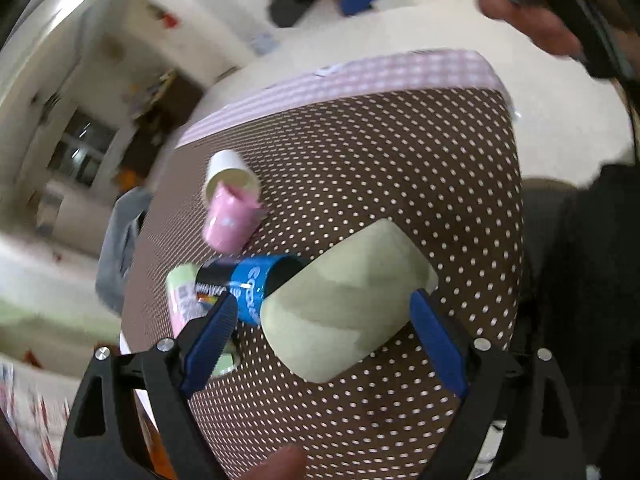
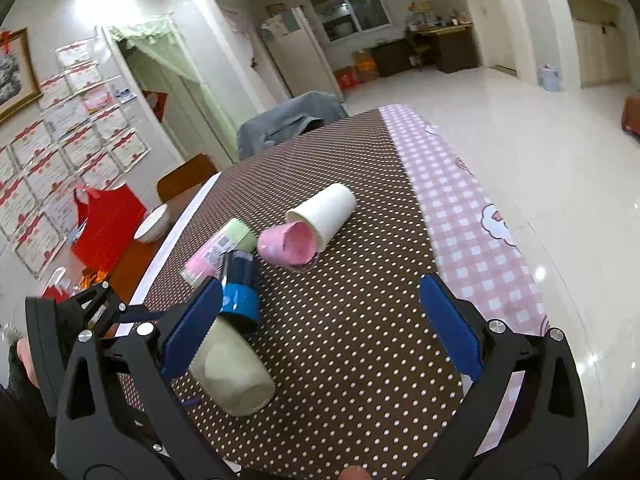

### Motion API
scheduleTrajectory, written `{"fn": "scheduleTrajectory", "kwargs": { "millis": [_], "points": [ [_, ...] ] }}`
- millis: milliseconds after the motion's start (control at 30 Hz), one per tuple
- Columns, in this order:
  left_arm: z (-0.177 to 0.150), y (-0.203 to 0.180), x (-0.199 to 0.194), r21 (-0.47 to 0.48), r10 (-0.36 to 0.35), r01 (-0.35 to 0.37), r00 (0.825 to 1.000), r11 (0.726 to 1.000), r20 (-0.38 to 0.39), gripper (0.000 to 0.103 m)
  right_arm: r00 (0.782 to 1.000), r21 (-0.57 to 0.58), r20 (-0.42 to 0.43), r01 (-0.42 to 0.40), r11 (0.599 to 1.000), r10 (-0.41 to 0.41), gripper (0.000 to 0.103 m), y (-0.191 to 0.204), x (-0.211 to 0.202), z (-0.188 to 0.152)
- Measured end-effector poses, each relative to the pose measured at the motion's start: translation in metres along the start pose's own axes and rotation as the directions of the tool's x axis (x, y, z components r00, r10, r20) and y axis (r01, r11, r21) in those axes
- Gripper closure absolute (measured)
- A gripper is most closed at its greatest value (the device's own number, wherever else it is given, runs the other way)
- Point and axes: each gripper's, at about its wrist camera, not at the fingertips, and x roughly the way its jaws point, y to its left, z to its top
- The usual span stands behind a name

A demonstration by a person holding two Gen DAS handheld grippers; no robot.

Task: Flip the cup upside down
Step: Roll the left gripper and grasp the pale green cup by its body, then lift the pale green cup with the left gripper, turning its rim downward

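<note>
A pale green cup lies on its side on the brown dotted tablecloth. My left gripper is open, its blue fingers on either side of this cup without gripping it. The cup also shows in the right wrist view, low on the left. My right gripper is open and empty above the cloth, its left finger in front of the green cup. The left gripper's black frame shows at the left edge there.
Other cups lie on their sides beyond: a blue cup, a pink cup, a white paper cup and a pink-and-green cup. A pink checked cloth covers the table's right side. A chair with a grey cover stands at the far end.
</note>
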Motion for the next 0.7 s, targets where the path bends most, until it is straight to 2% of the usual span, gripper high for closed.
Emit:
{"fn": "scheduleTrajectory", "kwargs": {
  "millis": [200,300,400,467,533,633,700],
  "points": [
    [0.008,0.008,0.015,0.177,-0.089,0.091,0.996,0.980,-0.018,0.017,0.999,0.040,-0.033,0.008,0.999,-0.006,0.006,-0.015,0.022,0.006],
    [0.013,0.005,0.020,0.267,-0.155,0.158,0.987,0.951,-0.032,0.017,0.999,0.053,-0.045,0.013,0.998,-0.011,0.006,-0.021,0.030,0.008],
    [0.018,0.000,0.029,0.356,-0.238,0.248,0.969,0.901,-0.072,0.017,0.998,0.066,-0.058,0.013,0.998,-0.009,0.006,-0.026,0.037,0.009],
    [0.020,-0.007,0.032,0.394,-0.265,0.284,0.959,0.874,-0.102,0.017,0.998,0.071,-0.068,0.014,0.997,-0.009,0.006,-0.029,0.042,0.009],
    [0.025,-0.013,0.039,0.442,-0.303,0.330,0.944,0.834,-0.133,0.017,0.997,0.077,-0.073,0.015,0.997,-0.009,0.006,-0.032,0.045,0.009],
    [0.026,-0.024,0.045,0.500,-0.328,0.367,0.930,0.785,-0.169,0.017,0.997,0.091,-0.079,0.020,0.996,-0.013,0.006,-0.038,0.049,0.008],
    [0.025,-0.031,0.049,0.551,-0.314,0.364,0.931,0.751,-0.187,0.017,0.997,0.101,-0.081,0.022,0.995,-0.014,0.006,-0.043,0.050,0.008]
  ]
}}
